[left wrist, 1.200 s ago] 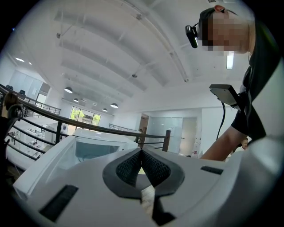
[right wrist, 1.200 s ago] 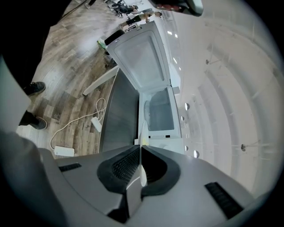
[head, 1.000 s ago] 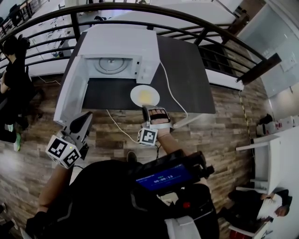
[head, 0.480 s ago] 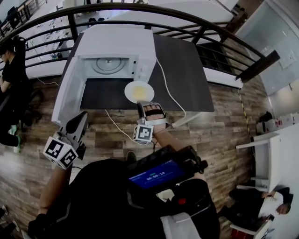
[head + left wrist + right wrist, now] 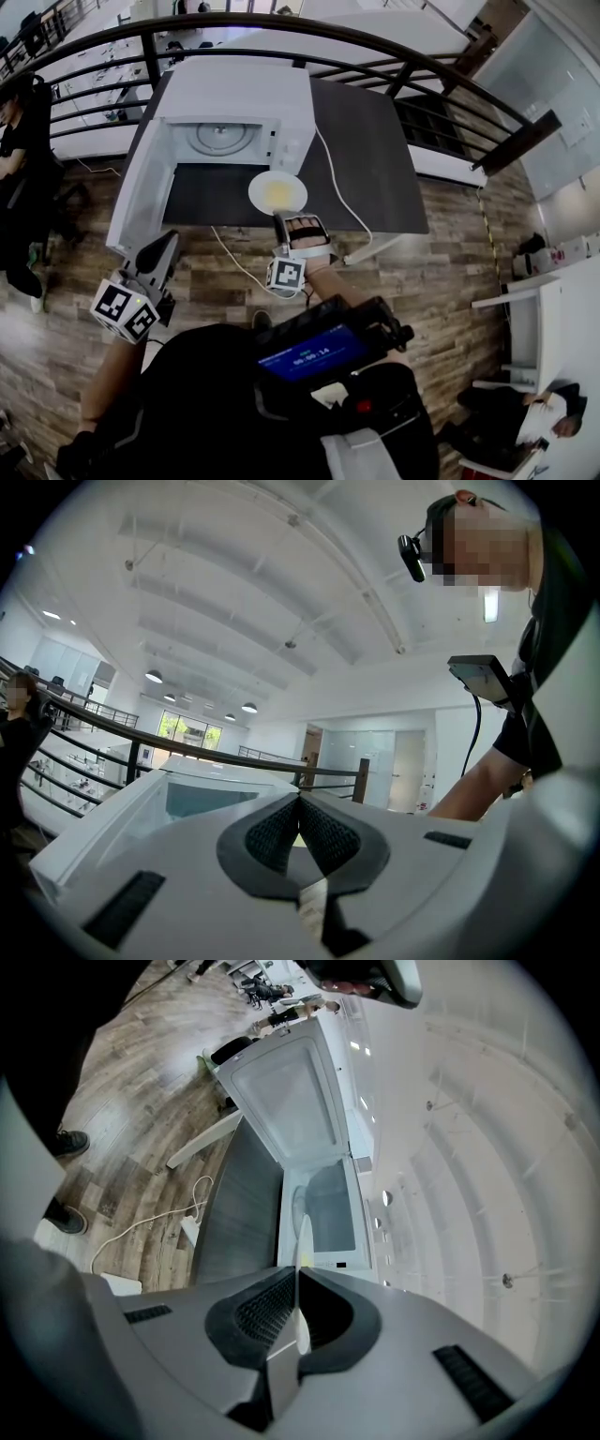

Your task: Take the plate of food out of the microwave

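A white plate (image 5: 277,193) with yellow food hangs over the dark table (image 5: 375,159), just in front of the white microwave (image 5: 225,94). The microwave door (image 5: 141,187) stands swung open to the left and its turntable (image 5: 217,138) is bare. My right gripper (image 5: 280,217) is shut on the plate's near rim. In the right gripper view the plate (image 5: 301,1232) shows edge-on between the jaws of the right gripper (image 5: 296,1274). My left gripper (image 5: 172,236) hangs below the door with nothing in it. In the left gripper view the left gripper (image 5: 300,797) has its pads meeting.
A white cable (image 5: 342,187) runs from the microwave across the table and down to the wooden floor (image 5: 450,244). A black railing (image 5: 375,47) curves behind the table. People sit at the far left (image 5: 19,141) and lower right (image 5: 534,412).
The plate and my right gripper sit slightly further left in the head view. The left gripper has stayed where it was.
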The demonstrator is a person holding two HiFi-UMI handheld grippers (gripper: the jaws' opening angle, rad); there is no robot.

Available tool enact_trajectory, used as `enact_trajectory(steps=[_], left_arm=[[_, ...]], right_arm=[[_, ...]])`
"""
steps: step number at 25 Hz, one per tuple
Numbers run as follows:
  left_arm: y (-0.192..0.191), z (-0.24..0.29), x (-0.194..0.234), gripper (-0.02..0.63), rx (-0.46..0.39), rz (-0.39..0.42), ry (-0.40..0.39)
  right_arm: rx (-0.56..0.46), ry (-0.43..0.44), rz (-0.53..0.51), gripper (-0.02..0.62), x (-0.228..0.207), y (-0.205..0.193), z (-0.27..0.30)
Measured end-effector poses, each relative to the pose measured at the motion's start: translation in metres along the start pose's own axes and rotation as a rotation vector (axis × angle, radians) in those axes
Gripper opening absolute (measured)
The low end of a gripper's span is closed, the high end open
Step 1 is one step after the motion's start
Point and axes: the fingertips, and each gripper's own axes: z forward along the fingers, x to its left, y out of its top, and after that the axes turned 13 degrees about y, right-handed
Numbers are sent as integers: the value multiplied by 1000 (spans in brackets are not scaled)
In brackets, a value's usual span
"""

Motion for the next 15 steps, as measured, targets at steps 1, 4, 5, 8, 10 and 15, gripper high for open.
enact_trajectory(steps=[1, 4, 5, 8, 10, 15], left_arm=[[1, -1, 0, 3, 1, -1, 1], [0, -4, 0, 3, 2, -5, 3], [0, -5, -1, 2, 1, -6, 4], [3, -5, -2, 3, -2, -4, 6], [5, -7, -3, 3, -1, -3, 10], [5, -10, -2, 3, 6, -15, 18]], right_arm=[[-1, 0, -2, 12, 0, 1, -1], [-2, -2, -12, 12, 1, 4, -3], [-2, -1, -15, 12, 1, 4, -3], [-8, -7, -22, 12, 0, 5, -6], [-11, -9, -27, 12, -1, 6, -8], [-11, -3, -35, 12, 0, 7, -12]])
